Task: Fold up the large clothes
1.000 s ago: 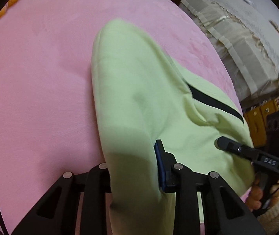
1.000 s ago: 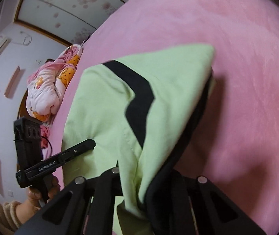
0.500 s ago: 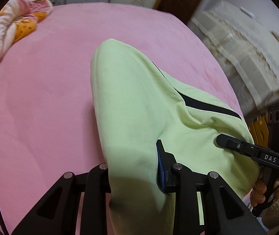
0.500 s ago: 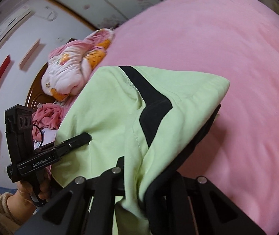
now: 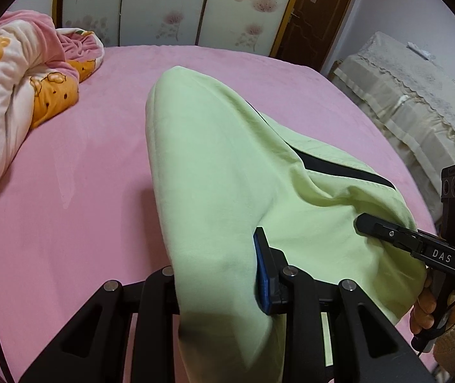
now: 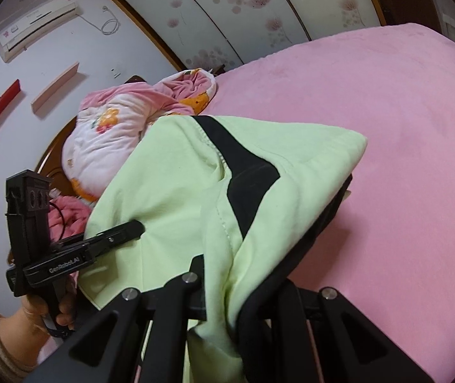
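Two grippers, both clamped on one light-green garment (image 5: pixel 214 172) and holding it up off the pink bed (image 5: pixel 68 191); left gripper (image 5: pixel 217 274) pinching a thick fold of green cloth between its fingers, blue pad (image 5: pixel 261 274) of the right-hand finger pressed flat against the fabric; right gripper (image 6: pixel 224 284) closed over a bunched edge where green cloth and a black lining meet, cloth spilling down between and below its fingers; in the right wrist view, left gripper seen from the side at the garment's far edge, gripped by a bare hand (image 6: pixel 40 314) in a beige sleeve; in the left wrist view, right gripper likewise at the garment's right edge; garment stretched between the two, draped forward in a rounded fold, black stripe (image 6: pixel 243 172) running across its upper face, far end hanging just over the bedspread; beyond it, a crumpled pink-and-white floral quilt (image 5: pixel 13 105) at the head of the bed, floral sliding panels (image 5: pixel 170 6), a dark wooden door (image 5: pixel 319 12), a lace-covered piece of furniture (image 5: pixel 418 95), a wall air conditioner (image 6: pixel 36 19)
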A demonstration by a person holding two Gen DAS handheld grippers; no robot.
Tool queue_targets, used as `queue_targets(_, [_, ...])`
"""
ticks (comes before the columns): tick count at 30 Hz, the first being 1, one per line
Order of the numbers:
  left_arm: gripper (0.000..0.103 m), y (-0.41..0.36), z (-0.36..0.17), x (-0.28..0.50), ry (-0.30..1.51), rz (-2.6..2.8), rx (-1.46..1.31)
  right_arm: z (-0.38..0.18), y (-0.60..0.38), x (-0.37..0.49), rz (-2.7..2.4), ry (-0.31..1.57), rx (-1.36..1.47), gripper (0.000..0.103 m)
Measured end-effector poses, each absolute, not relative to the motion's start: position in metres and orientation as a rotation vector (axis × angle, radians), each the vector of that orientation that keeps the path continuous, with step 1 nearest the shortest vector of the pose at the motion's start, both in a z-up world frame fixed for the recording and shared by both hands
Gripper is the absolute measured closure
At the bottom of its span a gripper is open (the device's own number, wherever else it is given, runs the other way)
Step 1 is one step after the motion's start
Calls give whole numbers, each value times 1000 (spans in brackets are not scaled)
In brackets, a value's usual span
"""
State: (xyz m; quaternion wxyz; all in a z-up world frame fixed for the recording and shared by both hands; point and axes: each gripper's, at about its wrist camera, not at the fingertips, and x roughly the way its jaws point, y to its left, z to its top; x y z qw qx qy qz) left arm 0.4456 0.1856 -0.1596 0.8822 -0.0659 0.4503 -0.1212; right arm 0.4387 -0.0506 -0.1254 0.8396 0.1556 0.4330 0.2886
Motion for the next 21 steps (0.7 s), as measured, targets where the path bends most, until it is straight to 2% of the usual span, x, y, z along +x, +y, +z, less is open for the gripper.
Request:
queue_targets(5, [76,209,-230,509,939,-202,-97,-183,-1,495,559,900,268,93])
queue_targets(6, [72,215,-252,522,969,-183,-85,-200,10,505,534,916,245,91])
queue_targets(7, [63,219,-268,529,993,-163,-75,-210,16,510,516,927,222,90])
queue_targets(8, [56,223,-281,533,1006,-140,-68,-225,25,515,480,939,175,84])
queue_targets(9, [41,229,-294,535,1008,-110,-61,-233,29,518,459,949,154,73])
queue_targets(10, [27,234,-301,533,989,-92,-58,-239,29,521,447,968,157,70])
queue_targets(12, [13,243,-306,528,956,-38,-59,-247,22,523,452,996,204,60])
queue_targets(16, [13,254,-302,520,944,-18,-116,-246,2,512,451,1016,256,56])
queue_targets(18, [17,253,-288,506,920,48,-108,-237,-5,504,429,1009,249,56])
queue_targets(20, [37,253,-270,486,870,116,-91,-220,-16,485,386,952,228,56])
queue_targets(21, [55,251,-264,477,859,134,-92,-215,-16,479,370,926,217,56])
